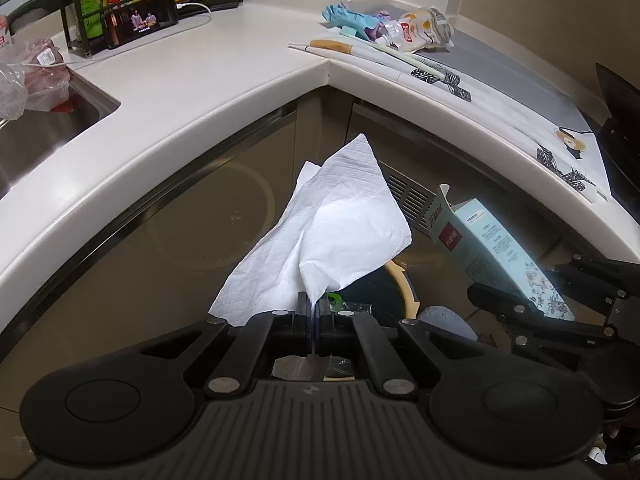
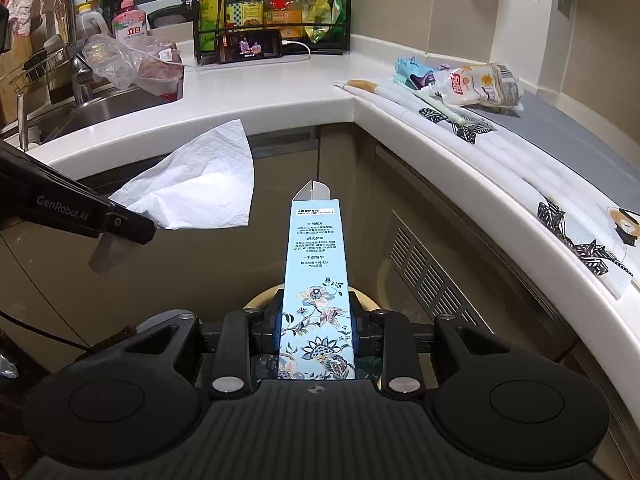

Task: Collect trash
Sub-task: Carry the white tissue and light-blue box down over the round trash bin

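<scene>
Pinched between the fully closed jaws of the left gripper (image 1: 314, 312), a white paper towel (image 1: 332, 228) is held up in front of the cabinet doors below the countertop (image 1: 192, 80). A pale blue flowered carton (image 2: 316, 280) is clamped narrowly by the right gripper (image 2: 316, 336). Only in the left wrist view is the dark opening of a cream-rimmed bin (image 1: 406, 290) seen just beyond the towel. Only in the right wrist view are a faucet (image 2: 78, 68) and a soap bottle (image 2: 130, 26) shown by the sink. More wrappers (image 1: 420, 28) are left on the counter corner.

Phone (image 2: 250, 47) on counter (image 2: 256, 92) by bottle rack (image 2: 272, 8); sink (image 2: 100, 110) left.
</scene>
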`<action>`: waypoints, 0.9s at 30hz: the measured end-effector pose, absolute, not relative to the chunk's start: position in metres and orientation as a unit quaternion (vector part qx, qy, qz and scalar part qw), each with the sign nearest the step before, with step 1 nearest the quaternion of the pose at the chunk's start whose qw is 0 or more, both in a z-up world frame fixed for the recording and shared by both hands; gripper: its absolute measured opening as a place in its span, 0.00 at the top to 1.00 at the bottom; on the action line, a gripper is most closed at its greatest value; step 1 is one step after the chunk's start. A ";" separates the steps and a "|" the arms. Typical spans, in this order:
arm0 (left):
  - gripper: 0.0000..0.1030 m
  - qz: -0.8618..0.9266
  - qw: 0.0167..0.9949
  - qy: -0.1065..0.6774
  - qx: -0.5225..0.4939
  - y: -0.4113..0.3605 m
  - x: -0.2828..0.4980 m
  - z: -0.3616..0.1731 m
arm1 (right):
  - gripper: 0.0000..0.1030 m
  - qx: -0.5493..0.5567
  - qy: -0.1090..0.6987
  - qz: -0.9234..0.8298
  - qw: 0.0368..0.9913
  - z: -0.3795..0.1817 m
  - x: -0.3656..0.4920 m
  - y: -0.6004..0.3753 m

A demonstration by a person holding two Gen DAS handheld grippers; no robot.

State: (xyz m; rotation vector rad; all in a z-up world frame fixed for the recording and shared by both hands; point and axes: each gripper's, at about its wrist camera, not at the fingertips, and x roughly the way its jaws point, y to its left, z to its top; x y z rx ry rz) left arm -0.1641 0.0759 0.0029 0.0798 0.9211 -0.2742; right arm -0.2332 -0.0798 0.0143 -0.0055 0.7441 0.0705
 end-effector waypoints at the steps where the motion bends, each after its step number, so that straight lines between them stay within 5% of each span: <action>1: 0.99 -0.133 0.886 0.444 0.038 0.076 -0.164 0.003 | 0.70 -0.003 0.365 0.035 0.930 0.014 -0.233 -0.079; 27: 0.99 -0.137 0.880 0.453 0.039 0.073 -0.155 -0.008 | 0.70 -0.005 0.392 0.040 0.919 0.006 -0.220 -0.074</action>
